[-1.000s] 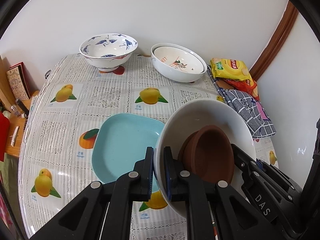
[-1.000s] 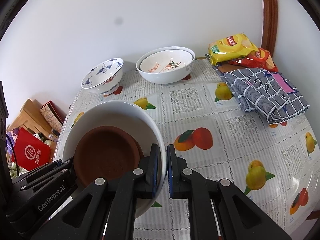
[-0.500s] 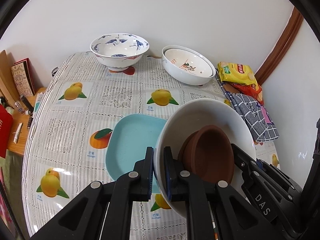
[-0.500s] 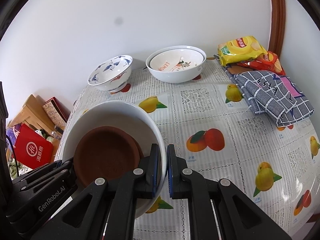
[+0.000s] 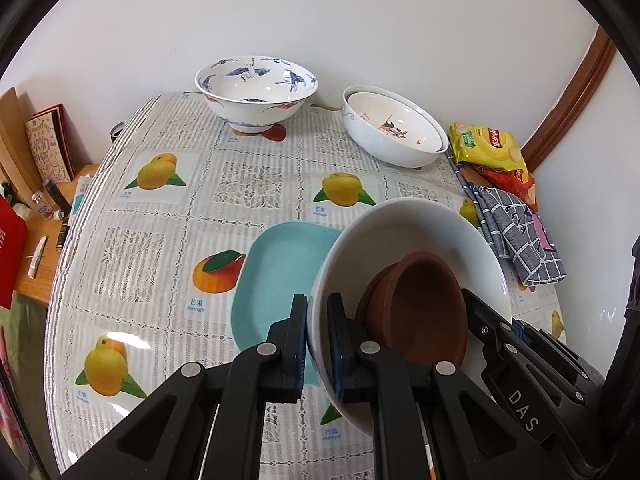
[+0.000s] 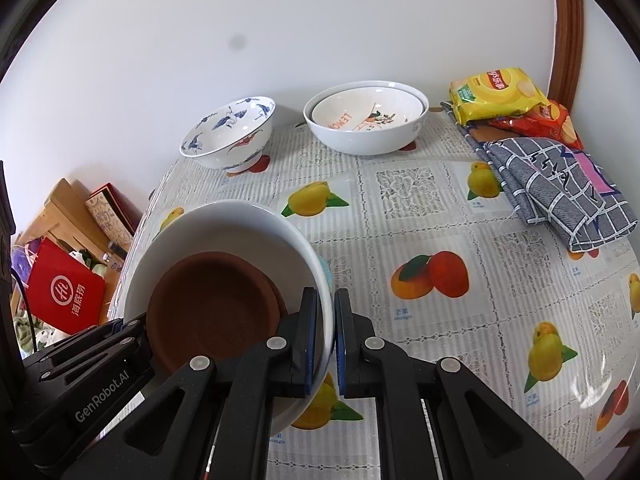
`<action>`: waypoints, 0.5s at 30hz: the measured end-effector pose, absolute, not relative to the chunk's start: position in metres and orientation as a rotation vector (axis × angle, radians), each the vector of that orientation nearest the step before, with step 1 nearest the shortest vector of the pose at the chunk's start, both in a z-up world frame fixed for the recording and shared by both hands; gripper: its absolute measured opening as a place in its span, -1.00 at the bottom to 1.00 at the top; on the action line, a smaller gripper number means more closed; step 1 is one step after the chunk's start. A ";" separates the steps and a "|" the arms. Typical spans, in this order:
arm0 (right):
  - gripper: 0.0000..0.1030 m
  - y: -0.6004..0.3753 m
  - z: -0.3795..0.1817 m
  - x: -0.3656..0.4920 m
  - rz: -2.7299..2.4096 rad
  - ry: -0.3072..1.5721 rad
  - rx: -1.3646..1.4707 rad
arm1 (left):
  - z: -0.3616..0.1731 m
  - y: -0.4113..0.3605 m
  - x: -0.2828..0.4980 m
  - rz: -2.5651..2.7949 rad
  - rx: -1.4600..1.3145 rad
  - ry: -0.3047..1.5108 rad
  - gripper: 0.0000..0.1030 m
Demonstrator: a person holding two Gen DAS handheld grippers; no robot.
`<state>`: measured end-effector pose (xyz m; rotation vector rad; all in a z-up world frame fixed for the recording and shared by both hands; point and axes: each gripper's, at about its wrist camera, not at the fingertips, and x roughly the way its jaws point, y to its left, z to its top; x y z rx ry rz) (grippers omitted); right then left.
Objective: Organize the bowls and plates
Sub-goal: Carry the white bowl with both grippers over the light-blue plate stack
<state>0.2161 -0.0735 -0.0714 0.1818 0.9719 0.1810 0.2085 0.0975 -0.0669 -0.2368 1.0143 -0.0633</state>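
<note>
Both grippers carry one white bowl (image 5: 404, 240) together, above the near part of the counter (image 5: 168, 216). The left gripper (image 5: 318, 344) has its fingers (image 5: 298, 340) pinching the bowl's left rim, one finger outside the wall and one inside; the right gripper (image 6: 325, 340) pinches the opposite rim in the same way. Inside the white bowl lies a smaller brown bowl (image 6: 212, 312), matte like clay, and it leans toward the near side. The white bowl is glossy, plain and deep, and it hangs tilted between the two hands. Directly below and a little to the left of it, a light blue plate (image 5: 276, 272) rests flat on the counter, partly hidden by the bowl. I judge the next move depends on this: the plate is under the left rim, so the left hand is nearer to it. At the far edge stand a blue-patterned bowl (image 5: 256, 88) and a nested pair of white bowls (image 5: 394, 132), well apart from the carried one.
</note>
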 end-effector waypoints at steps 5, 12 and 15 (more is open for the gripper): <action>-0.84 -0.067 -0.077 0.220 0.191 0.984 0.178 | -0.073 0.104 0.211 -0.054 -0.241 1.024 -0.80; -0.84 -0.057 -0.085 0.228 0.201 1.001 0.174 | -0.081 0.113 0.217 -0.040 -0.250 1.038 -0.80; -0.84 -0.054 -0.090 0.232 0.204 1.008 0.173 | -0.085 0.116 0.221 -0.036 -0.253 1.044 -0.80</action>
